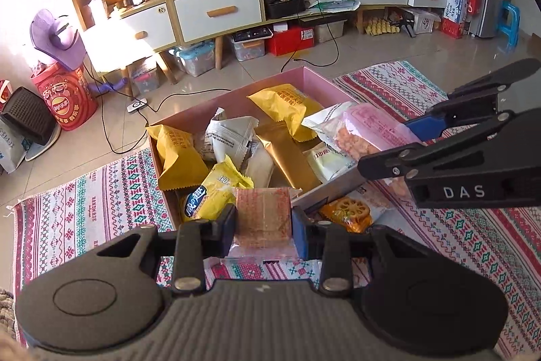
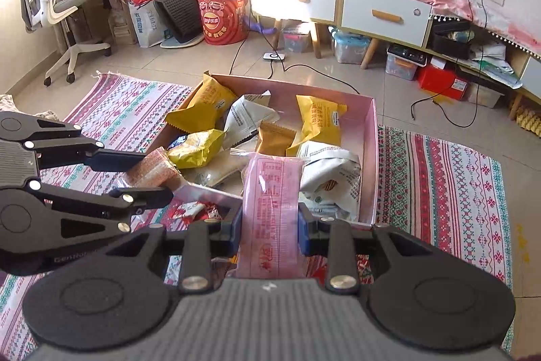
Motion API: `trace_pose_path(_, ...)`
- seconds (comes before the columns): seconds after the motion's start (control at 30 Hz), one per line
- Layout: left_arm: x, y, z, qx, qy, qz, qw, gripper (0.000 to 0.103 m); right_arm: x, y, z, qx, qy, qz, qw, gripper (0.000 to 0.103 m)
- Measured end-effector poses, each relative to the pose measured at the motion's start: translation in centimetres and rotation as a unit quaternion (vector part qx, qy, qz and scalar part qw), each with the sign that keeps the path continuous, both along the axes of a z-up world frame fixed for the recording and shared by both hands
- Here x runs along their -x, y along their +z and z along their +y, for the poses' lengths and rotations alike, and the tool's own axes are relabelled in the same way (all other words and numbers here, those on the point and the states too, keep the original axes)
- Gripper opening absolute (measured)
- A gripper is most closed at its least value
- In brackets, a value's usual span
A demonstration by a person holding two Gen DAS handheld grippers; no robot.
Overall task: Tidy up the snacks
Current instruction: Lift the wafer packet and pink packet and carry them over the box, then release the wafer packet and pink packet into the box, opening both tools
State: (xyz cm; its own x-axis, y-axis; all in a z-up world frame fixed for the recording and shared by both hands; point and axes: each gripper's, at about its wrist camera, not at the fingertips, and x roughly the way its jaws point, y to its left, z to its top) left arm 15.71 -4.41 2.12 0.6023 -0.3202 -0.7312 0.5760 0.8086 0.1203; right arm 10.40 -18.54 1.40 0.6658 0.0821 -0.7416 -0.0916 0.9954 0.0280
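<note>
Left wrist view: my left gripper (image 1: 263, 224) is clenched on a clear packet of brown crisp squares (image 1: 263, 219) above the pink box (image 1: 314, 80). "DAS" (image 1: 463, 192) reads on my right gripper (image 2: 270, 230), which grasps a pink printed snack bag (image 2: 272, 212). A red tub (image 1: 67, 100) shows the Lay's logo.
</note>
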Motion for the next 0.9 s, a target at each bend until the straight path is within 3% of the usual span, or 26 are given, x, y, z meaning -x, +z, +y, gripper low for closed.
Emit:
trace_pose_path(0.4, -3.7, -1.2, -2.1, 0.006, 0.007, 0.001, 1.0, 0.041, -4.5, 0.0, -1.8, -0.032, -0.028, -0.013, 0.999, 0.029)
trace_pose_path(0.9, -4.3, -1.6, -2.5, 0.009, 0.002, -0.009, 0.9999, 0.041, -6.1, -0.3, -1.6, -0.042, -0.037, -0.017, 0.998, 0.031)
